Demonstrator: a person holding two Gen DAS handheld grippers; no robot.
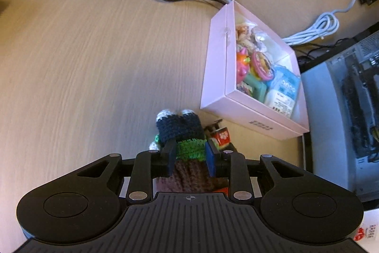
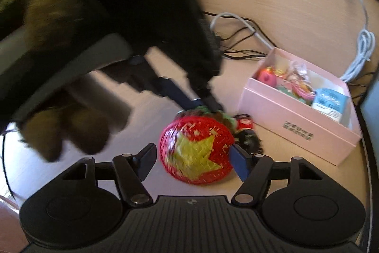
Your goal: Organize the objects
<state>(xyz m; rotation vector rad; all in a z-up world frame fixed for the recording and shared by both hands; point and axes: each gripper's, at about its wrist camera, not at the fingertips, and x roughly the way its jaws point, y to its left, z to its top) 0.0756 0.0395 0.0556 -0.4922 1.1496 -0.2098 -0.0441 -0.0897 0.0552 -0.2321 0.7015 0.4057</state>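
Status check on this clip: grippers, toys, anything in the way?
Left gripper shut on crochet doll. Right gripper open around red star ball, not clamped. Pink box open, already holding toys. Small red item beside doll.

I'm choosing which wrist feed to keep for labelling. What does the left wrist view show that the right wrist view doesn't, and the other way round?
Only the left wrist view shows the left gripper from behind, its fingers shut on the crocheted toy, plus the grey computer case on the right.

Only the right wrist view shows the red ball with a yellow star between the open right gripper fingers, and the person's gloved hand.

Both show the open pink box of trinkets, the wooden table and the white cable.
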